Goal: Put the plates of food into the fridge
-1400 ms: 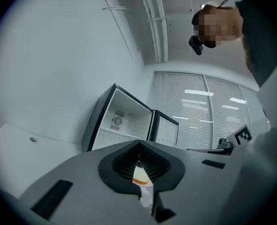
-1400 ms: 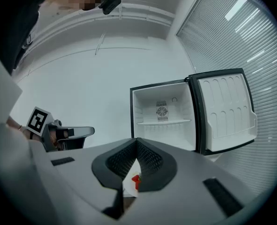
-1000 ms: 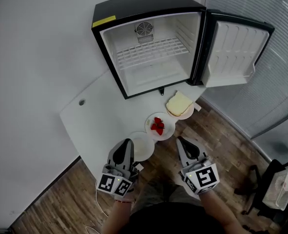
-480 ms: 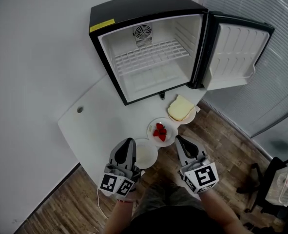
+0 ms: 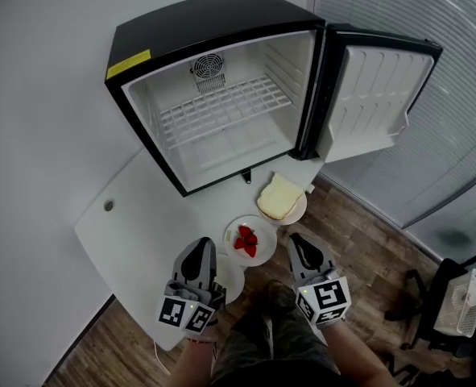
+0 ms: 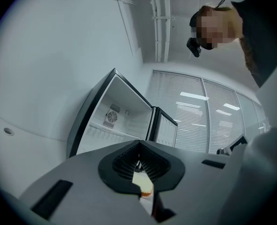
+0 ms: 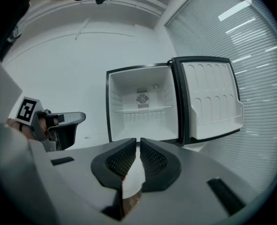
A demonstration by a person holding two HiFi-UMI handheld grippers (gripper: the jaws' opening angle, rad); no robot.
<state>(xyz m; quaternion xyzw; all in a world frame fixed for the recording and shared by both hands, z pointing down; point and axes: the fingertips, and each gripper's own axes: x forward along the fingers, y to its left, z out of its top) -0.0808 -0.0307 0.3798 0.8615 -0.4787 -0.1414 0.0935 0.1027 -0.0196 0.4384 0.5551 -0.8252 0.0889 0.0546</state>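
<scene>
Strawberry plate [image 5: 266, 234] between left gripper [image 5: 200, 247] and right gripper [image 5: 295, 240], bread plate [image 5: 300, 211] beyond

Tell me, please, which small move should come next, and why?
Probably open the right gripper and ease it to the rim of the strawberry plate: its jaws are together and hold nothing, the plate lies just ahead, and the fridge stands open and empty.
</scene>
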